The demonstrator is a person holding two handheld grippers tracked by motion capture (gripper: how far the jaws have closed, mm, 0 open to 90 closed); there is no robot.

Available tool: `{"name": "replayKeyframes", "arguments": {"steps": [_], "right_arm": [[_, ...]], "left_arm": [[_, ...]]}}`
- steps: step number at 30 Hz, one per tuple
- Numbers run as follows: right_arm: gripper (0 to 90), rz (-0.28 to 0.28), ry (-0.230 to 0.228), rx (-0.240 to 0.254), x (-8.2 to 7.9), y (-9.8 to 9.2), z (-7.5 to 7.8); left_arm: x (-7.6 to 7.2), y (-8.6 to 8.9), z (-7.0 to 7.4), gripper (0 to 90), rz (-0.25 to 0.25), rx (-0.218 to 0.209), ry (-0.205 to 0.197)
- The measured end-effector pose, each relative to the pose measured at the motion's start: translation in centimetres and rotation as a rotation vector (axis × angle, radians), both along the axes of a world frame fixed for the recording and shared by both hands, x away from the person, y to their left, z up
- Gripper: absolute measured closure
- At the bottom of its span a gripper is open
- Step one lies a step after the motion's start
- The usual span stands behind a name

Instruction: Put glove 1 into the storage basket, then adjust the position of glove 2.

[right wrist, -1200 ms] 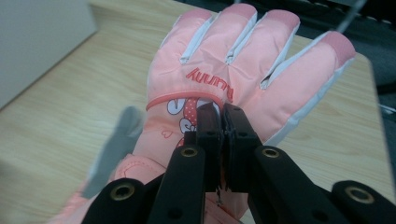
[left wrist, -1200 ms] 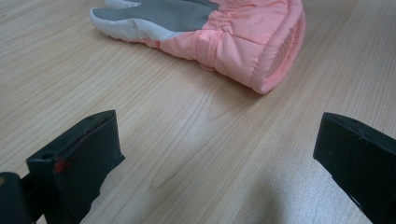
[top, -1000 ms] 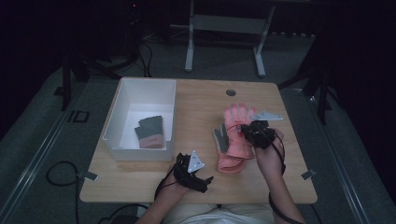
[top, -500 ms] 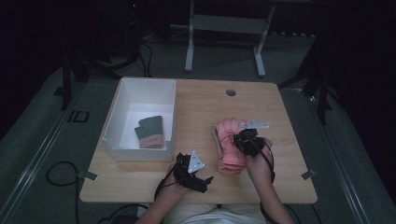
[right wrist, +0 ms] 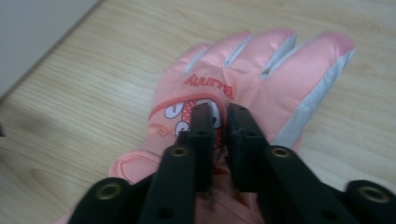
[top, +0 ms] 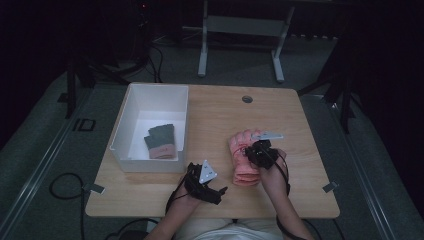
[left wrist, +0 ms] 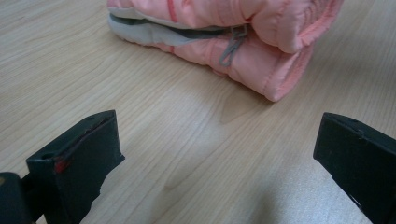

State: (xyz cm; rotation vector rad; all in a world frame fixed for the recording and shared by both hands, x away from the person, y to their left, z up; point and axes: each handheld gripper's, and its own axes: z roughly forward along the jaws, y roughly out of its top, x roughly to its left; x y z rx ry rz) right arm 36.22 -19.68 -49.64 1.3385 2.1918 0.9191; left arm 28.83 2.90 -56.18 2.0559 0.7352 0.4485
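Right of centre in the high view, the pink gloves [top: 245, 157] lie stacked on the table [top: 215, 115], with the right gripper [top: 252, 150] set down on the top glove, its jaws a narrow slit that has just been opening and, in the right gripper view, no fabric clearly pinched between the fingertips [right wrist: 201, 122]. The left gripper [left wrist: 215, 154] waits at lower centre, jaws wide and empty, the gloves' cuff ahead. Likely fault: so slight a bite catches only the slick shell or the top glove, which slips free and never reaches the white bin [top: 125, 140], where a grey glove [top: 160, 141] lies.
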Motion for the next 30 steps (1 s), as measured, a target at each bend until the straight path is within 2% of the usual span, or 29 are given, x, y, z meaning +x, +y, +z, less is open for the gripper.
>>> {"name": "replayKeyframes", "arguments": {"steps": [1,2,4,6,8,11,13,15,18,20,22,23,24,27,30], "right_arm": [[74.9,0.0,0.0,0.0,0.0,0.0,0.0],[70.6,0.015,-0.004,0.013,-0.1,-0.2,0.4],[55.1,0.056,-0.029,0.048,-0.3,-1.0,1.5],[46.2,0.064,-0.055,0.076,-0.4,-1.9,2.3],[33.5,0.077,-0.078,0.117,-0.4,-3.0,3.0],[21.3,0.103,-0.082,0.158,-0.4,-4.8,3.7],[20.2,0.092,-0.099,0.207,-0.5,-5.9,4.2],[17.2,0.09,-0.109,0.232,-0.5,-6.9,4.6],[13.9,0.112,-0.155,0.223,-0.3,-7.9,5.1],[13.9,0.13,-0.181,0.218,-0.2,-8.2,5.5],[13.7,0.152,-0.214,0.21,-0.1,-8.6,5.7],[13.5,0.155,-0.23,0.213,0.0,-8.8,5.8],[13.3,0.16,-0.233,0.223,0.0,-8.9,5.9],[13.7,0.167,-0.182,0.249,0.2,-9.3,5.9],[13.9,0.166,-0.135,0.309,0.2,-9.7,6.2]], "left_arm": [[0.0,0.0,0.0,0.5,0.0,0.0,0.0],[0.1,0.1,0.1,0.5,-0.007,-0.019,-0.006],[0.2,0.2,0.1,0.5,-0.021,-0.027,-0.004],[0.3,0.3,0.1,0.5,-0.043,-0.048,0.001],[0.4,0.3,0.3,0.5,-0.069,-0.054,-0.01],[0.3,0.1,0.5,0.5,-0.101,-0.062,-0.022],[0.3,-0.2,0.7,1.1,-0.129,-0.042,-0.01],[0.1,-0.4,1.0,1.1,-0.141,-0.036,-0.02],[-0.2,-0.6,1.7,1.1,-0.156,-0.031,-0.04],[-0.1,-0.8,2.2,1.1,-0.16,-0.025,-0.032],[-0.4,-0.9,2.8,2.4,-0.168,-0.061,-0.074],[-0.4,-0.9,3.2,4.1,-0.178,-0.075,-0.078],[-0.3,-1.1,3.5,4.1,-0.194,-0.08,-0.085],[0.1,-1.9,4.2,3.1,-0.242,-0.061,-0.083],[0.7,-2.8,4.6,3.4,-0.295,-0.056,-0.062]]}}
